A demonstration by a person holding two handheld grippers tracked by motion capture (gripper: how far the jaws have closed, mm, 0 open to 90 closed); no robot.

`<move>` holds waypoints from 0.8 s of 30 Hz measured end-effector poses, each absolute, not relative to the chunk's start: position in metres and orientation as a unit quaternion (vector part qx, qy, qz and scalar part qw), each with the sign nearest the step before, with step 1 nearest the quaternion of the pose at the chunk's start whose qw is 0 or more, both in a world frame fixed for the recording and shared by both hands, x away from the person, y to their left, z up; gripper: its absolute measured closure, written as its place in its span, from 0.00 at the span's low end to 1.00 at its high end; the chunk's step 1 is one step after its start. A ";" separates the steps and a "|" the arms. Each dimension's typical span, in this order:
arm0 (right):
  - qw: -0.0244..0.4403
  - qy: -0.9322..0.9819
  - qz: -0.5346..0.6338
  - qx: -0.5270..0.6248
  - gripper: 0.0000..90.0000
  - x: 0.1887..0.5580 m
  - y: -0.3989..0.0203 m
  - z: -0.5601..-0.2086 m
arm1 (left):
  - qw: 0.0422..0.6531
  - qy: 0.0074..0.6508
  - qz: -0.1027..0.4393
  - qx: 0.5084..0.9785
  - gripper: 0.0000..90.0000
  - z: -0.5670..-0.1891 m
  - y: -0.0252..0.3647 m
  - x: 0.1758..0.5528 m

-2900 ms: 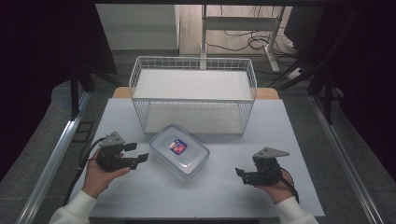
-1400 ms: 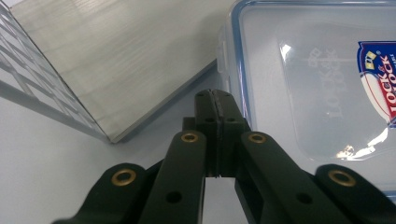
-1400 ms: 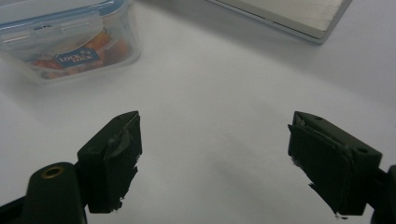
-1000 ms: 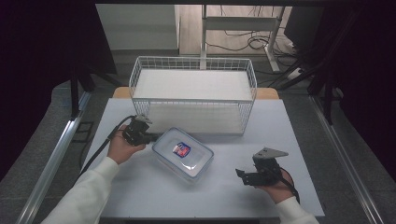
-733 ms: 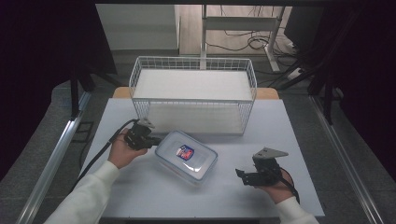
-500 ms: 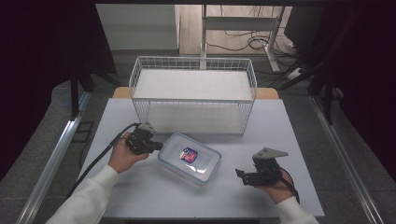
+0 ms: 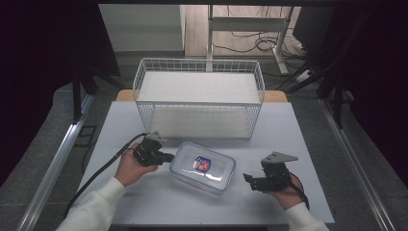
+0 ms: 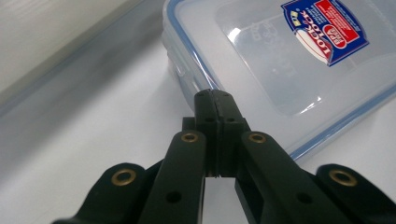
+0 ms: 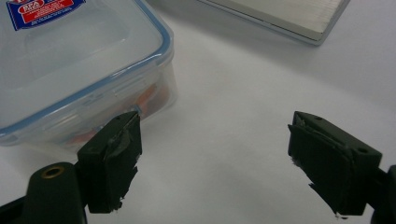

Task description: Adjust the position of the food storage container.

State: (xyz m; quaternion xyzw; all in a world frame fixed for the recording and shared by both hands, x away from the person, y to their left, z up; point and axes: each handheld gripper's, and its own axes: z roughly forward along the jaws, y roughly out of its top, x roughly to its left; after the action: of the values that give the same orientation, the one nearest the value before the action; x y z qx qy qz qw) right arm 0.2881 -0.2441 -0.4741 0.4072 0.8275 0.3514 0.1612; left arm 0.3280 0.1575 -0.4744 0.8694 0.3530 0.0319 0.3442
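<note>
The left hand [image 7: 129, 166] is holding the left gripper [image 7: 166, 157] low over the table, its jaws pressed together and pointing right. The right hand [image 7: 285, 190] is gripping the right gripper [image 7: 248, 179], whose jaws are standing wide apart and pointing left. Both white sleeves [image 7: 91, 208] are reaching in from below

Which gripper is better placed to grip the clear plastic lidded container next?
Probably right: the right gripper is open beside the clear plastic lidded container, while the left gripper is shut against its edge.
</note>
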 end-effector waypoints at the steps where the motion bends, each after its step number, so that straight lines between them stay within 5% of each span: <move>1: 0.161 0.828 0.351 0.408 0.20 0.288 -0.244 -0.474 | 0.345 0.352 0.030 0.870 1.00 -0.475 0.157 0.328; 20: 0.169 0.820 0.357 0.414 0.20 0.291 -0.249 -0.470 | 0.385 0.382 0.044 0.839 1.00 -0.474 0.193 0.309; 24: 0.169 0.818 0.359 0.416 0.21 0.292 -0.248 -0.469 | 0.393 0.416 0.073 0.817 0.84 -0.475 0.210 0.297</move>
State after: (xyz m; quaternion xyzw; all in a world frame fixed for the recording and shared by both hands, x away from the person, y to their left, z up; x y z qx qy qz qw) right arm 0.2916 -0.2479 -0.4687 0.4157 0.8183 0.3591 0.1690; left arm 0.2970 0.2098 -0.4754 0.8169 0.4157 0.0729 0.3931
